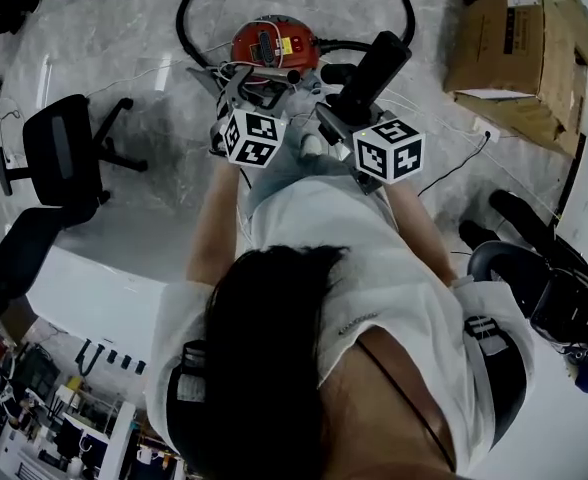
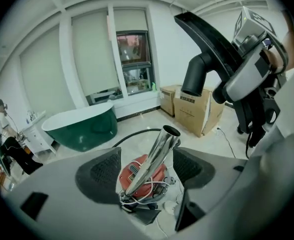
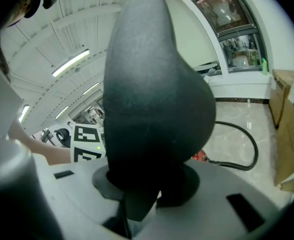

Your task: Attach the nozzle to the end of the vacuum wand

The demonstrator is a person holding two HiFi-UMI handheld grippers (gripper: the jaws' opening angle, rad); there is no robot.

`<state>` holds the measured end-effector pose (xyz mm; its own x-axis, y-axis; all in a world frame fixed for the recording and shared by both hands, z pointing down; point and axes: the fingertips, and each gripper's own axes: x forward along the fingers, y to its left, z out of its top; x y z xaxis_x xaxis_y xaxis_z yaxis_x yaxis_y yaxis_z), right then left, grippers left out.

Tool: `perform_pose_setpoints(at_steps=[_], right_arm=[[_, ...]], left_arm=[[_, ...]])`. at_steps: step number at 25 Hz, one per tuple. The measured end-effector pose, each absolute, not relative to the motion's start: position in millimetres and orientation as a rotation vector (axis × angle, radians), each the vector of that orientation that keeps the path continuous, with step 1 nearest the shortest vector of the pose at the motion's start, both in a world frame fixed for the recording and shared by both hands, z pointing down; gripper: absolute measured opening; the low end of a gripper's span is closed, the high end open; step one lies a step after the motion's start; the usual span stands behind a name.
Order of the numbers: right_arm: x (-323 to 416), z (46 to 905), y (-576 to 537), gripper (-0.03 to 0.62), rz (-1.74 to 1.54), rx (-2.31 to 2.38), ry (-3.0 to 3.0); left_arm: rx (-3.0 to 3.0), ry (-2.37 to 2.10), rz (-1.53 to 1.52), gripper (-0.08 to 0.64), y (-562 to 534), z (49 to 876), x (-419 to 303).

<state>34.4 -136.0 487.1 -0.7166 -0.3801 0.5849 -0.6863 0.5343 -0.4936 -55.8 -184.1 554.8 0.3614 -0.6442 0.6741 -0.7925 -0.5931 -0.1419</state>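
Two grippers: the right gripper [image 3: 147,186] is clamping the black nozzle [image 3: 157,94]; the left gripper [image 2: 148,168] is standing open, pads [image 2: 104,171] clear of the chrome wand [image 2: 152,159] rising between them. Alignment is likely proceeding; the next move is calling for a grip on the wand, then seating the nozzle's socket over its tip, which only the left gripper view is showing.

One nozzle [image 1: 379,63], one wand [image 2: 152,161], one vacuum [image 1: 274,40], one bathtub [image 2: 82,126]

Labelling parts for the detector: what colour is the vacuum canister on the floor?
The vacuum canister is red; it shows best in the head view.
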Motion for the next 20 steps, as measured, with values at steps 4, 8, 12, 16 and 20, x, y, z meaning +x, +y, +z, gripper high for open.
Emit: perform_pose_setpoints(at_steps=[4, 8, 12, 16, 20], right_arm=[[36, 488, -141, 0.11, 1.017, 0.882, -2.355], [32, 489, -145, 0.11, 0.99, 0.881, -2.348], [28, 486, -150, 0.11, 0.988, 0.894, -2.343], [20, 485, -153, 0.11, 1.0, 0.887, -2.351], [12, 482, -155, 0.11, 1.031, 0.879, -2.364]], left_arm=[[2.474, -1.254, 1.109, 0.311, -193, 562, -49], [2.526, -1.165, 1.232, 0.311, -189, 578, -47], [2.557, -1.113, 1.296, 0.311, -193, 588, -49], [2.567, -1.091, 1.312, 0.311, -198, 594, -50], [2.587, -1.02, 1.316, 0.311, -200, 604, -45]])
